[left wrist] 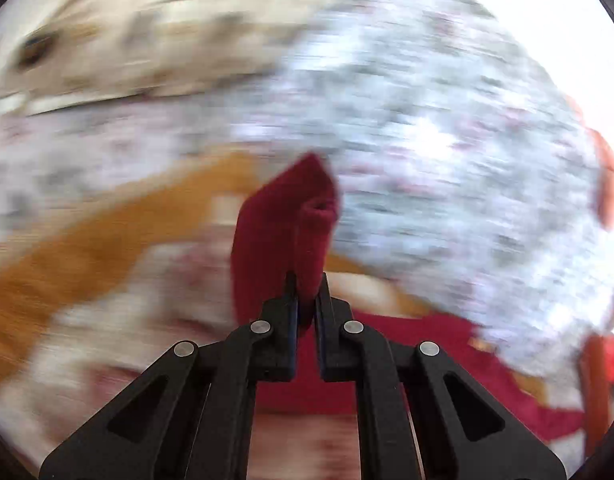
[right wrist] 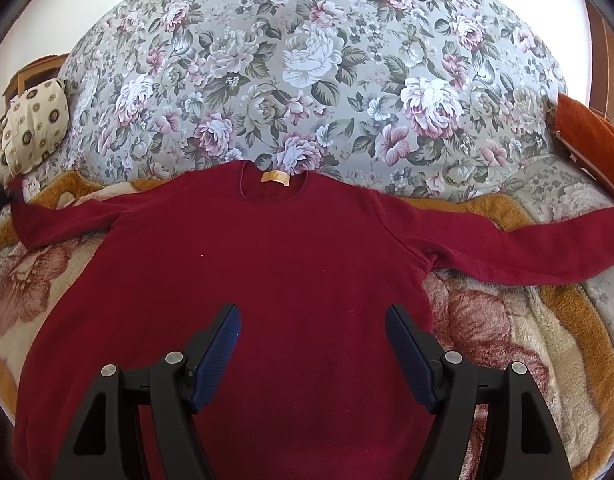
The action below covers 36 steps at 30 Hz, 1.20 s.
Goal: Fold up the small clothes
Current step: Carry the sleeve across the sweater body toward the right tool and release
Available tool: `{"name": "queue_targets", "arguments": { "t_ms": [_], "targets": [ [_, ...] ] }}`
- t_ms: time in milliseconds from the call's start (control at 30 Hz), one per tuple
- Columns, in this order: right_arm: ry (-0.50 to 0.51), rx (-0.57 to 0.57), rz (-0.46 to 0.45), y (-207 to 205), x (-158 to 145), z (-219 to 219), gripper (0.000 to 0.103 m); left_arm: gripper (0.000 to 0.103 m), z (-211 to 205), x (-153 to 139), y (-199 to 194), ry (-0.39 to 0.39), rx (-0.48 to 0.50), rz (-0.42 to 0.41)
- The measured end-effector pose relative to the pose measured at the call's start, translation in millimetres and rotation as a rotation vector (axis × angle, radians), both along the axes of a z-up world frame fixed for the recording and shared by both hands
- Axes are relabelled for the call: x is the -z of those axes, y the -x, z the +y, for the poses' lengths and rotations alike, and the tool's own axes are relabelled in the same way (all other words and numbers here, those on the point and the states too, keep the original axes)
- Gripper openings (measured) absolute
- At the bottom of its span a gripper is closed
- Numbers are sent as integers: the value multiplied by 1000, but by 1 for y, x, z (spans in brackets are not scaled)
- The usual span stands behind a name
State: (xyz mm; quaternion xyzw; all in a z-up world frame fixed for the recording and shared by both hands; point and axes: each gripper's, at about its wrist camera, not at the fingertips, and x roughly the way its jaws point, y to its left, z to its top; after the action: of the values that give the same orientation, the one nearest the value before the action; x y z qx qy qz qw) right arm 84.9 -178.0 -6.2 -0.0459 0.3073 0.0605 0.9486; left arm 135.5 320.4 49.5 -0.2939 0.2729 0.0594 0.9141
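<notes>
Softly, fuzzy maroon sweater (right wrist: 267, 280) (sleeve pinched)

No writing is legible; the sweater's (right wrist: 235, 280) neck label (right wrist: 276, 178) shows only an unreadable mark.

Both tools are matte black plastic. The left gripper (left wrist: 306, 280) has angular linkage arms with triangular cut-outs, joined by four round silver pins, and slim black fingers. The right gripper (right wrist: 313, 316) shares the same black arms and silver pins, and its fingers (right wrist: 221, 354) carry ribbed dark blue pads.
</notes>
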Motion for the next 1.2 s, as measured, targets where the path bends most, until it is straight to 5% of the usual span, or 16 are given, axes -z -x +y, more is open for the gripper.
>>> {"name": "queue_targets", "arguments": {
  "t_ms": [133,333,500,667,833,1000,1200],
  "targets": [
    [17,-1,-13,2,-1,3,73,5,-89,-5,-24,56,195,-86],
    [-5,7,3,3,-2,1,73,5,-184,26,-52,196,337,-88],
    [-106,-144,2,-13,-28,1,73,5,-255,56,-41,137,464,15],
    [-303,-198,120,-66,-29,4,73,5,-273,80,-33,132,502,76],
    [-612,-204,309,-118,-1,15,73,5,-277,93,-30,130,513,105],
    [-779,-223,439,-139,26,35,73,12,-278,102,-21,156,540,131],
    [-764,-208,469,-140,29,43,73,30,-277,101,3,179,577,125]
  ]
}}
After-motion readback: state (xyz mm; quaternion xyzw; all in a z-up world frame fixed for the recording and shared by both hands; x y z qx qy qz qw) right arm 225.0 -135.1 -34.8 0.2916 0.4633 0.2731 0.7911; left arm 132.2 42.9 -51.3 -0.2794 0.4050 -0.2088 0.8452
